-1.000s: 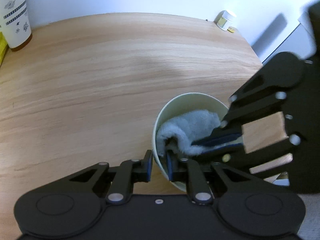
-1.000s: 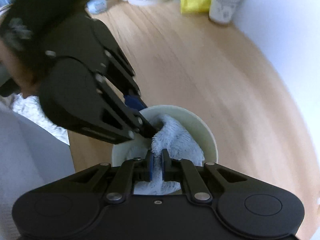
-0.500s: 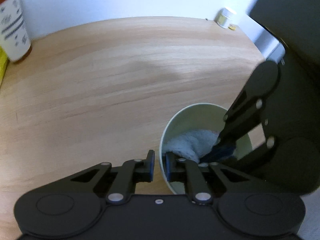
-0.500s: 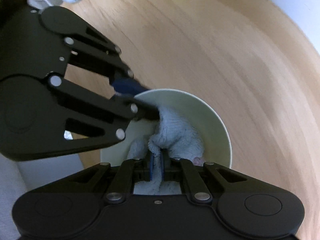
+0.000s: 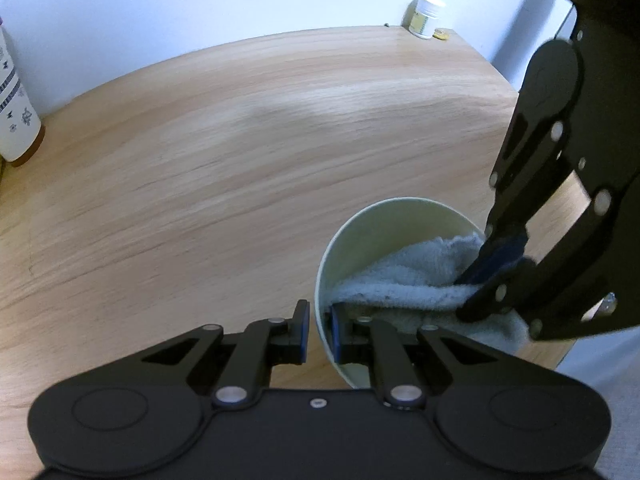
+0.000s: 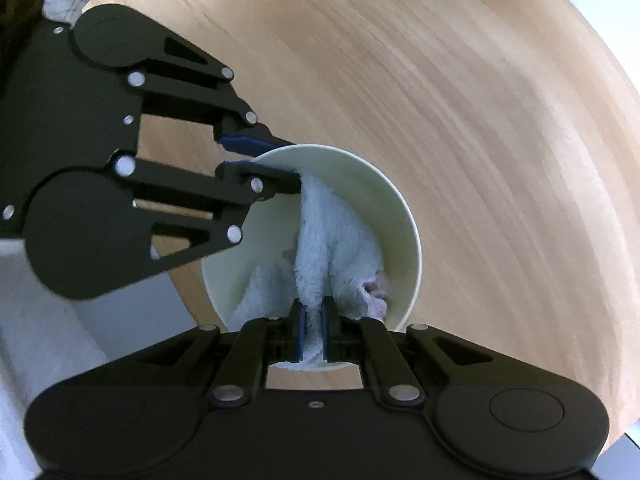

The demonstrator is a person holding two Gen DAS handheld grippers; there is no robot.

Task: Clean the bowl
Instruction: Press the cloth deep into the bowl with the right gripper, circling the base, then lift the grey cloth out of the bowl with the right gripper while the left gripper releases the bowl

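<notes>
Setting: a light wooden table against a white wall, seen from two cameras that look down along black two-finger grippers.
Bowl: a pale cream bowl stands on the table near its edge, at about 4 o'clock in the left wrist view and just below centre in the right wrist view.
Cloth: a pale blue-white terry cloth lies bunched inside the bowl, reaching from one side of the rim to the other; in the right wrist view it runs from 12 o'clock to 6 o'clock across the bowl.
Left gripper: the left gripper is clamped on the bowl's rim, one blue-padded finger outside the wall and the other inside; in the right wrist view it enters from 9 o'clock.
Right gripper: the right gripper is pinched tight on a fold of the cloth, at the near rim of the bowl; in the left wrist view it reaches in from 3 o'clock.
Far objects: a small white-capped jar sits at the table's far corner at 1 o'clock; a white patterned canister stands at 9 o'clock by the wall.
Sharpness: the table surface is blurred in both views.
</notes>
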